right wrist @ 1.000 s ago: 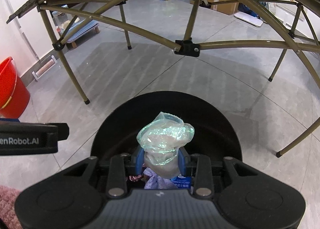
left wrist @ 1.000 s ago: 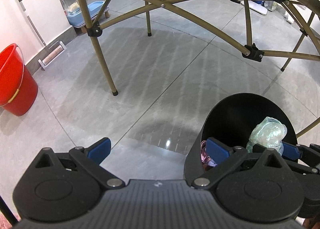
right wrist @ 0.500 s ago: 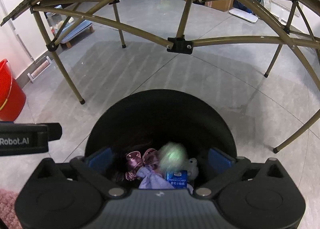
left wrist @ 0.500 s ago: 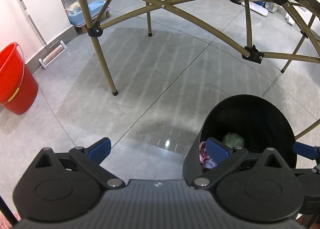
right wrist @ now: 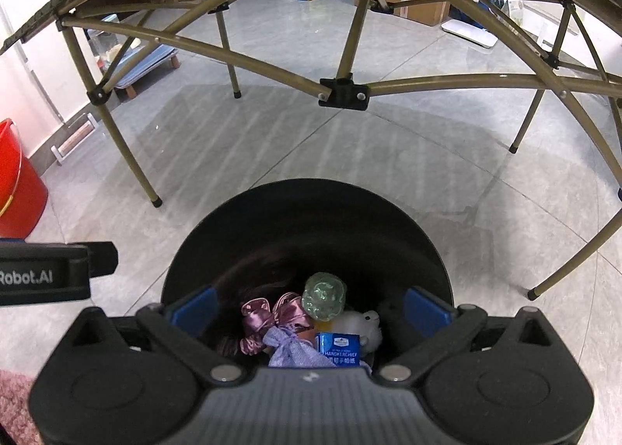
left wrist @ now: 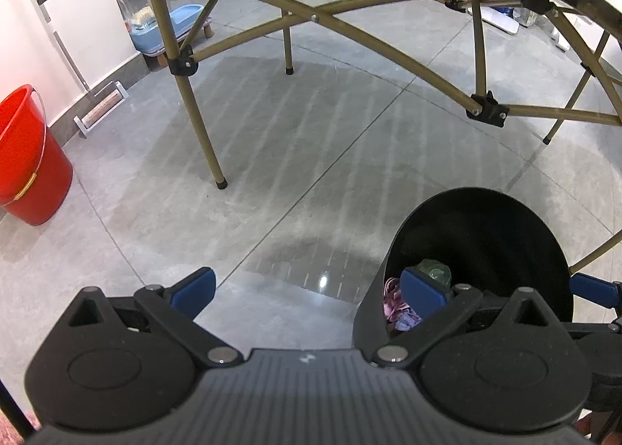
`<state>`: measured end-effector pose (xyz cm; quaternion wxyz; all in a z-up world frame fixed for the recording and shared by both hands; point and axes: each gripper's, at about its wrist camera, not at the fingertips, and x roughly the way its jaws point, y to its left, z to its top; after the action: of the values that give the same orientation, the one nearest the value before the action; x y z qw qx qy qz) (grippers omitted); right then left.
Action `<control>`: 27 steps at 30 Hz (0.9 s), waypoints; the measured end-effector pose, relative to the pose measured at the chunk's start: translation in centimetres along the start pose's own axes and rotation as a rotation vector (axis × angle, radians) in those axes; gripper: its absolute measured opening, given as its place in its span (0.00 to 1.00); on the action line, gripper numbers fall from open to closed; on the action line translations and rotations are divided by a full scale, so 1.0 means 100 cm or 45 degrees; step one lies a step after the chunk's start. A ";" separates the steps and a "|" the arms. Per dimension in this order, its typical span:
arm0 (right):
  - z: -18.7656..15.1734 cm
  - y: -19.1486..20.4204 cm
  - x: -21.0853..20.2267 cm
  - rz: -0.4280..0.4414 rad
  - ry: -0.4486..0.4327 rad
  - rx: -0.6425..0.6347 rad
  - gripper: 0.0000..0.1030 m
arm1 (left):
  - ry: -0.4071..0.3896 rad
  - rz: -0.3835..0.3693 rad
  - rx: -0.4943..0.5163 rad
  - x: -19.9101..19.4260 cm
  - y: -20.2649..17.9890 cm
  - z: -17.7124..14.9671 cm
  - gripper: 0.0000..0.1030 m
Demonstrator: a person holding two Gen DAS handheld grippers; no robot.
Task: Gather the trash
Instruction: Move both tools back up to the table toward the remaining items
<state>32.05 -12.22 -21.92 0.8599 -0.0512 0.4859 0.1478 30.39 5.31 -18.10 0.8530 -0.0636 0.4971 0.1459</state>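
Black bin (right wrist: 311,219) on grey tile, trash inside.
Right gripper (right wrist: 311,309) spread wide above the rim, gripping nothing; crumpled green plastic (right wrist: 324,297) resting inside at 12 o'clock. Left gripper (left wrist: 307,289) spread wide, bin at 3 o'clock.

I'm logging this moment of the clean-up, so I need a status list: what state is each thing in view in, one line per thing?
Right gripper: open, nothing between its fingers, above the bin.
Left gripper: open, empty.
Black bin: upright, no lid, partly filled.
Green crumpled wrap: lying loose in the bin on top of the other trash.
Blue handkerchief pack: in the bin.
Pink ribbon: in the bin.
Red bucket: upright by the wall.
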 end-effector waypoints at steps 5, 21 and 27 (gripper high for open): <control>0.001 -0.003 -0.006 -0.003 -0.031 0.014 1.00 | -0.034 -0.014 -0.012 -0.006 0.003 0.003 1.00; 0.025 -0.022 -0.063 -0.023 -0.309 0.046 1.00 | -0.366 -0.066 -0.053 -0.060 0.011 0.016 1.00; 0.036 -0.036 -0.091 0.009 -0.458 0.097 1.00 | -0.489 -0.103 -0.048 -0.082 0.004 0.023 1.00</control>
<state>31.71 -16.67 -12.47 0.9338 0.0105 0.3296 0.1391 28.32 4.79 -9.86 0.9360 -0.0703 0.3193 0.1302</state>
